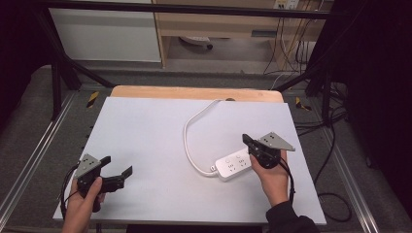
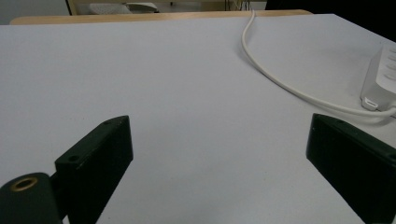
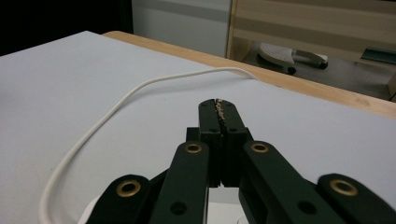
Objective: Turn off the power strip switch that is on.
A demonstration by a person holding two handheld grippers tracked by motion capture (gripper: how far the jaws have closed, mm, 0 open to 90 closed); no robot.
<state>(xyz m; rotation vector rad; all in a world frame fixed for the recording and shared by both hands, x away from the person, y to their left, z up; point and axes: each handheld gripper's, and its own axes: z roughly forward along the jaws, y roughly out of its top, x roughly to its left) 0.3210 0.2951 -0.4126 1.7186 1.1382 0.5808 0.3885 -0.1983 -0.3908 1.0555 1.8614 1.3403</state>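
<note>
A white power strip lies at the right of the white tabletop, and its white cord loops back toward the far edge. My right gripper hovers over the strip's right end with its jaws pressed together and nothing between them. In the right gripper view the shut jaws point past the cord toward the far edge. My left gripper rests at the near left, open and empty. In the left gripper view its wide-apart jaws face bare surface, with the strip and cord far to the right.
The white top sits on a wooden table whose far edge shows beyond it. Black frame bars rise at both back corners. Loose cables lie on the floor to the right, and a cabinet stands behind.
</note>
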